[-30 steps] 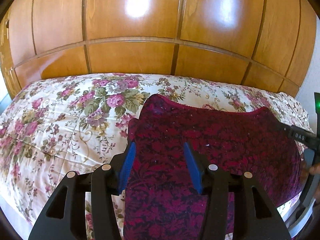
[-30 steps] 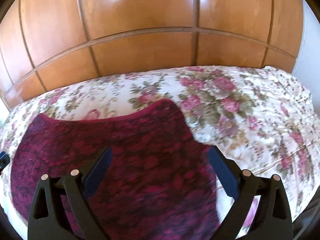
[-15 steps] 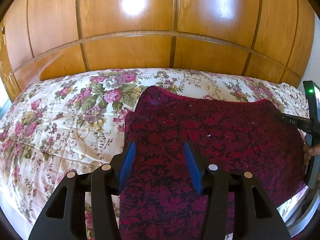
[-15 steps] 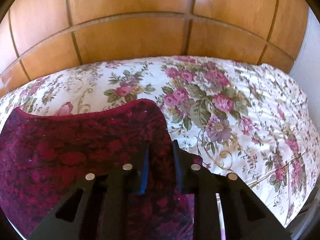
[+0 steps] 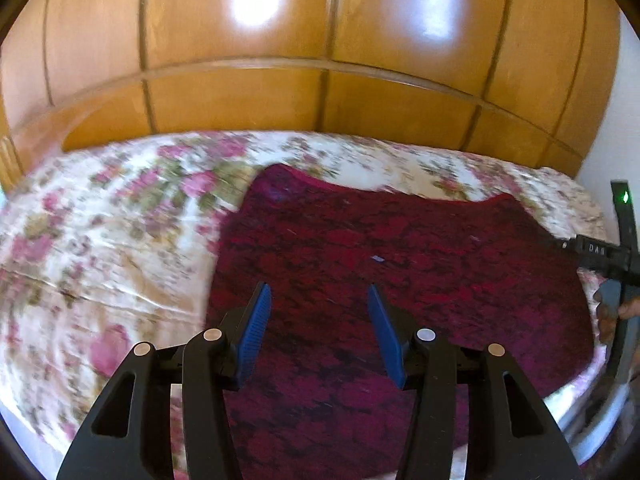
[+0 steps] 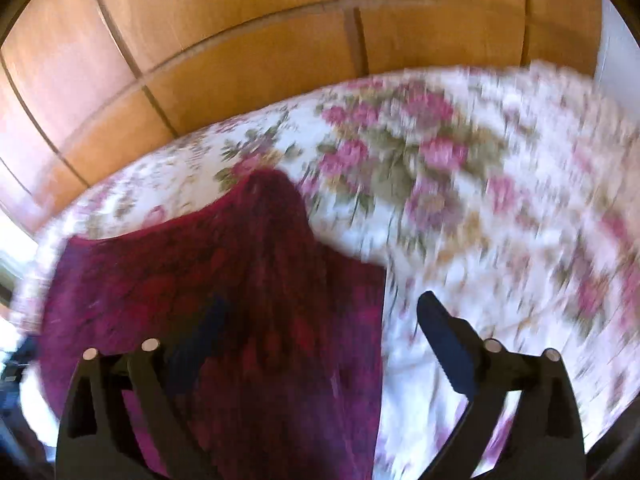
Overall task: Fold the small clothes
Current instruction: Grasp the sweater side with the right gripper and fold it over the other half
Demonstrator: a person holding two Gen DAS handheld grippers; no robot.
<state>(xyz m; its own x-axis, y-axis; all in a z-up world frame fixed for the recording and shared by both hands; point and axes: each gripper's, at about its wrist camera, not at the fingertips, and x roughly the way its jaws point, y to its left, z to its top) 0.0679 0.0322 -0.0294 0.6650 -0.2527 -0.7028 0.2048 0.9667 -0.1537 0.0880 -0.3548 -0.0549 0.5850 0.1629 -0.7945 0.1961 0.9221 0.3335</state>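
A dark red patterned garment lies spread flat on a floral bedspread. My left gripper is open and empty, its blue pads above the garment's left part. In the blurred right wrist view the garment fills the left half, its right edge running down the middle. My right gripper is open wide and empty, straddling that right edge. The right gripper's body also shows at the right edge of the left wrist view.
A wooden panelled headboard rises behind the bed. A white wall stands at the right. The bedspread stretches bare to the right of the garment. The bed's near edge runs along the bottom of both views.
My right gripper had closed half a second ago and has now opened wide while swinging right and tilting. My left gripper drifted slightly left, staying open.
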